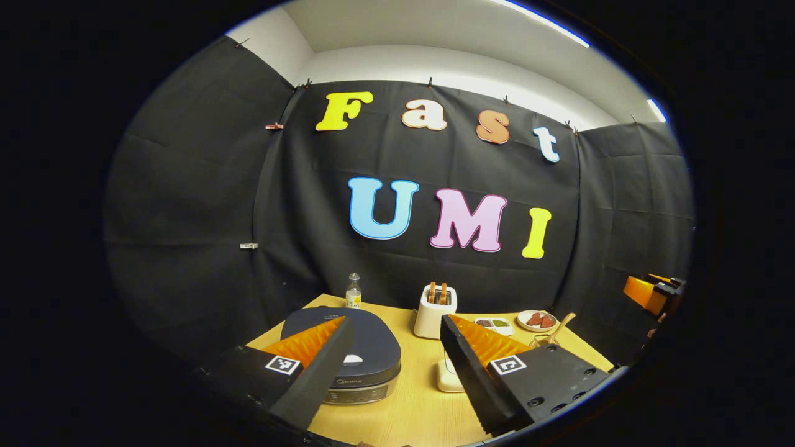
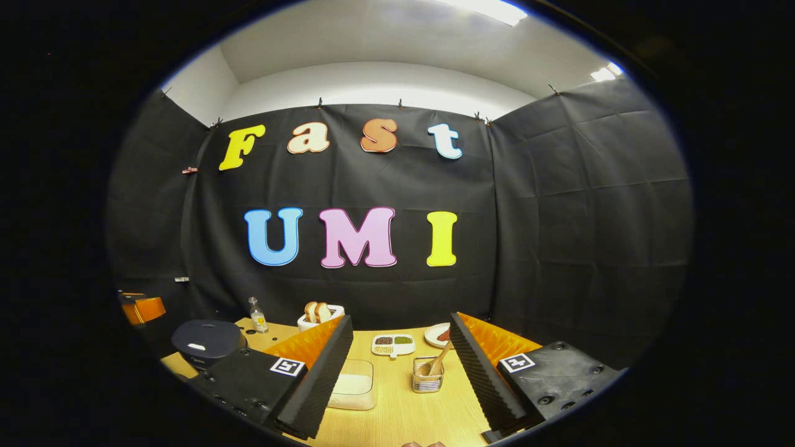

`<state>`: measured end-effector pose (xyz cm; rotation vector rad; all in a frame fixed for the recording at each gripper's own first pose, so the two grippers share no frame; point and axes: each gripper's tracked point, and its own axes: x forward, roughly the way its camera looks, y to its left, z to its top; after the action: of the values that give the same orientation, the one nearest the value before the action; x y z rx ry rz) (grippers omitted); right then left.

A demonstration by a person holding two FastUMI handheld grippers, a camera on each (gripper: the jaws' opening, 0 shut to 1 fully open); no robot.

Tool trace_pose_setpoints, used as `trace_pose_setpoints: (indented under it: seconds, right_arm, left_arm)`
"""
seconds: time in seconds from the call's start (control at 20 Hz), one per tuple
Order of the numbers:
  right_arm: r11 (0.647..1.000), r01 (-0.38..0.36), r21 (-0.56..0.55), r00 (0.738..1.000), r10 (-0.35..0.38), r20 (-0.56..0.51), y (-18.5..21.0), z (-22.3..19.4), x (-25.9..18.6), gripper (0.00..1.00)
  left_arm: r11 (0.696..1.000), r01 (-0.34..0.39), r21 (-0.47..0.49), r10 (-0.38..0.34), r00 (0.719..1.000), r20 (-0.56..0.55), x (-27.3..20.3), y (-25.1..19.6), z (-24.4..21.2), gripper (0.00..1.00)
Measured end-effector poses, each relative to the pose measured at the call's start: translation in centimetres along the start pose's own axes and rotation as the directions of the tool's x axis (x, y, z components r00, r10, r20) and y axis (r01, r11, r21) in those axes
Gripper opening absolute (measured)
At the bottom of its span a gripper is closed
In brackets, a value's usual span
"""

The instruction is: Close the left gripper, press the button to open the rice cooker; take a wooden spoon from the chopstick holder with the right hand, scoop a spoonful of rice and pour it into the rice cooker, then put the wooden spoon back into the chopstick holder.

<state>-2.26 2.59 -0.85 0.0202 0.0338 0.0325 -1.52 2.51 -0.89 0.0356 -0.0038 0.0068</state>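
Observation:
The dark rice cooker (image 1: 372,338) stands shut at the table's front left, its white button (image 1: 353,359) on the lid's front. My left gripper (image 1: 395,323) hovers open above and in front of it, with the cooker partly behind its left finger. In the right gripper view the cooker (image 2: 208,340) is at far left. A wire chopstick holder (image 2: 427,377) holds the wooden spoon (image 2: 438,360), standing just ahead of my open right gripper (image 2: 402,320). A white box of rice (image 2: 353,385) lies left of the holder. The same holder (image 1: 541,340) and spoon (image 1: 559,327) appear at the right.
A white toaster (image 1: 435,310) with bread stands mid-table, a small bottle (image 1: 353,292) behind the cooker. A divided dish (image 2: 393,344) and a plate (image 2: 438,335) lie at the back right. The wooden table (image 2: 397,410) ends at the black wall.

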Motion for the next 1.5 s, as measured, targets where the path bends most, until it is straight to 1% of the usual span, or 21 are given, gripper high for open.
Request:
trace_pose_setpoints:
  seconds: [0.2,0.3,0.4,0.6,0.7,0.75,0.8,0.85,0.95,1.0,1.1,1.15,1.2,1.25,1.35,1.5]
  right_arm:
    - [1.0,0.005,0.014,1.0,-0.005,-0.005,0.4,-0.1,-0.3,0.98]
    - [1.0,0.01,0.013,1.0,-0.01,0.0,0.3,-0.1,-0.3,0.98]
    - [1.0,0.018,0.012,1.0,-0.018,-0.009,0.2,-0.5,-0.4,0.98]
    - [0.999,0.04,0.026,0.999,-0.039,-0.023,0.0,-1.1,-0.7,0.98]
    - [0.998,0.049,0.029,0.999,-0.048,-0.026,0.0,-1.3,-1.0,0.98]
    - [0.998,0.054,0.028,0.998,-0.054,-0.026,0.0,-1.4,-1.1,0.98]
    - [0.998,0.061,0.027,0.998,-0.06,-0.026,-0.1,-1.5,-1.1,0.98]
    - [0.998,0.065,0.026,0.998,-0.065,-0.026,-0.1,-1.6,-1.2,0.98]
    - [0.997,0.076,0.028,0.997,-0.075,-0.03,-0.1,-1.7,-1.4,0.98]
    - [0.996,0.08,0.027,0.996,-0.079,-0.033,-0.1,-1.8,-1.4,0.98]
    - [0.996,0.089,0.024,0.995,-0.088,-0.038,0.0,-1.9,-1.5,0.98]
    - [0.995,0.094,0.022,0.995,-0.093,-0.04,0.0,-1.8,-1.6,0.98]
    - [0.995,0.098,0.018,0.994,-0.097,-0.042,0.0,-1.8,-1.7,0.98]
    - [0.995,0.102,0.012,0.994,-0.101,-0.045,0.0,-1.9,-2.0,0.98]
    - [0.994,0.113,0.001,0.992,-0.113,-0.052,-0.3,-2.0,-2.4,0.98]
    - [0.99,0.139,-0.016,0.988,-0.14,-0.065,-0.9,-2.3,-3.1,0.98]
  left_arm:
    - [1.0,0.003,-0.008,-0.003,1.0,-0.012,0.2,0.1,-0.3,0.95]
    - [1.0,-0.012,-0.007,0.012,1.0,-0.018,0.5,0.7,-0.4,0.95]
    - [1.0,-0.006,-0.01,0.006,1.0,-0.023,0.9,0.9,-0.2,0.95]
    - [1.0,-0.001,0.021,0.002,1.0,-0.029,2.0,2.4,0.5,0.94]
    - [0.999,-0.003,0.037,0.005,0.999,-0.05,2.8,3.3,0.5,0.87]
    - [0.999,0.002,0.038,0.001,0.998,-0.065,3.1,3.7,0.5,0.78]
    - [0.999,0.009,0.034,-0.006,0.996,-0.085,3.4,4.0,0.1,0.73]
    - [0.999,0.015,0.03,-0.011,0.994,-0.11,3.8,4.4,-0.1,0.63]
    - [0.999,0.019,0.033,-0.014,0.989,-0.148,4.6,5.6,-0.8,0.53]
    - [0.999,0.018,0.034,-0.012,0.985,-0.169,5.2,6.4,-1.3,0.5]
    - [1.0,0.017,0.02,-0.012,0.975,-0.22,6.2,7.4,-2.4,0.34]
    - [1.0,0.012,0.011,-0.009,0.968,-0.251,6.8,8.0,-3.3,0.12]
    - [1.0,0.011,0.0,-0.011,0.961,-0.277,7.3,8.6,-4.1,0.12]
    - [1.0,0.018,-0.024,-0.025,0.951,-0.308,7.8,8.8,-4.9,0.07]
    - [0.997,0.016,-0.078,-0.044,0.926,-0.375,8.7,9.3,-6.8,0.07]
    - [0.992,-0.006,-0.123,-0.05,0.892,-0.449,10.2,10.0,-9.9,0.06]
